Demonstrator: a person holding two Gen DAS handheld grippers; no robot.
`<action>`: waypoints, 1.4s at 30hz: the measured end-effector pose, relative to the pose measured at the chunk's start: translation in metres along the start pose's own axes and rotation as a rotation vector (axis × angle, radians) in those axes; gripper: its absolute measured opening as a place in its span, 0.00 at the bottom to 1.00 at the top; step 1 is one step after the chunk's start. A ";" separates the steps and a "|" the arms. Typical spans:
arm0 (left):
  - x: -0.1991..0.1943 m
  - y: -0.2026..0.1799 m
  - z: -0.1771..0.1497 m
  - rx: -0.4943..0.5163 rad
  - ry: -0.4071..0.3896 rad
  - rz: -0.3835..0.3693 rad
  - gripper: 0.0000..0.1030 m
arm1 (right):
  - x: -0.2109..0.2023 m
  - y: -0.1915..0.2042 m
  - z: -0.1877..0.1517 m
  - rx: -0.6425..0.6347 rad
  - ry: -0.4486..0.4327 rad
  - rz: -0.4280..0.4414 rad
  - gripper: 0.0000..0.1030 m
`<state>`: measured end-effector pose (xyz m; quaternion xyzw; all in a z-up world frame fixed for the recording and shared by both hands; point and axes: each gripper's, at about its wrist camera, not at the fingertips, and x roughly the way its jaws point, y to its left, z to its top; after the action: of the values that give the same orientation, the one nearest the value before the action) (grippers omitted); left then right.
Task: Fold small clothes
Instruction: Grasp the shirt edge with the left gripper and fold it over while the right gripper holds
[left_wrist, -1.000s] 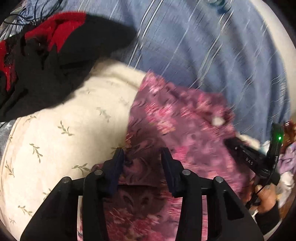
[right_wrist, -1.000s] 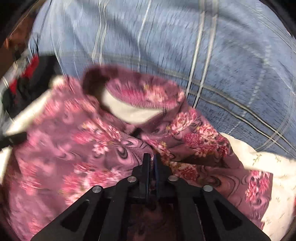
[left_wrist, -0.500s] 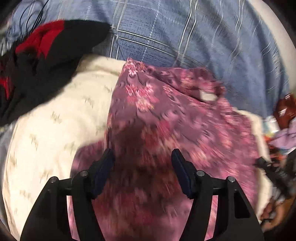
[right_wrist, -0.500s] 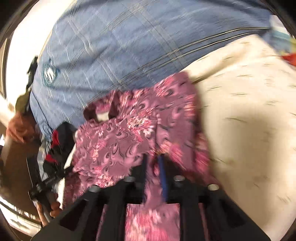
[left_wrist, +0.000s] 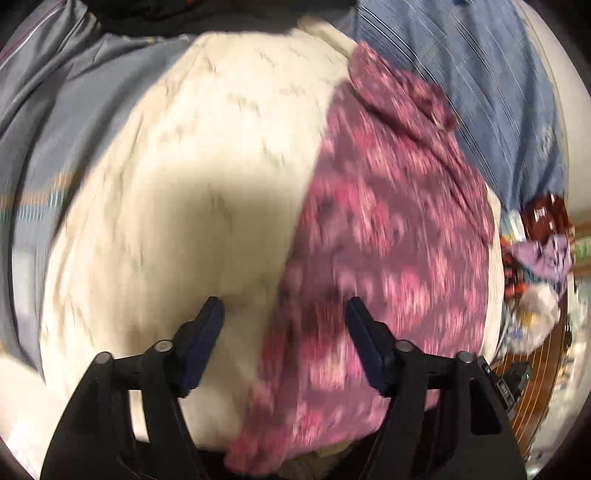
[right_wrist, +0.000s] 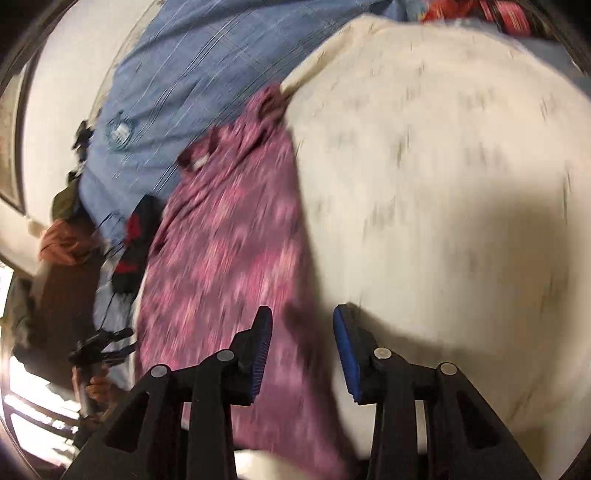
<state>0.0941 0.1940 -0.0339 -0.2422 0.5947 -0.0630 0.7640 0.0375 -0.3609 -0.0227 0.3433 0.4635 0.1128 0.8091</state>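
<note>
A purple-pink floral garment (left_wrist: 388, 236) lies as a long folded strip on a cream leaf-print cloth (left_wrist: 192, 177). In the right wrist view the same garment (right_wrist: 225, 251) runs along the left side of the cream cloth (right_wrist: 436, 177). My left gripper (left_wrist: 284, 314) is open and empty, above the garment's left edge. My right gripper (right_wrist: 303, 325) is open and empty, above the garment's right edge. Both views are motion-blurred.
A blue plaid sheet (left_wrist: 491, 74) covers the bed beyond the cloth. A black and red garment (right_wrist: 131, 243) lies to the left in the right wrist view. A pile of small clothes (left_wrist: 539, 258) sits at the right. The other gripper (right_wrist: 99, 347) shows at the lower left.
My right gripper has let go of the floral garment and opened. My left gripper has opened wider. Both have pulled back, and the garment now lies as a narrow strip.
</note>
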 end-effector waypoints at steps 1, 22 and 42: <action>0.000 -0.002 -0.011 0.007 0.019 -0.016 0.75 | 0.002 -0.001 -0.010 0.011 0.034 0.034 0.37; -0.043 -0.016 -0.025 -0.053 -0.079 -0.356 0.04 | -0.029 0.036 -0.004 -0.053 -0.032 0.283 0.04; 0.005 -0.080 0.214 -0.127 -0.289 -0.377 0.03 | 0.077 0.059 0.219 0.119 -0.263 0.385 0.04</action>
<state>0.3123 0.1856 0.0347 -0.4028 0.4262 -0.1318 0.7992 0.2684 -0.3775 0.0370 0.4841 0.2858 0.1920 0.8044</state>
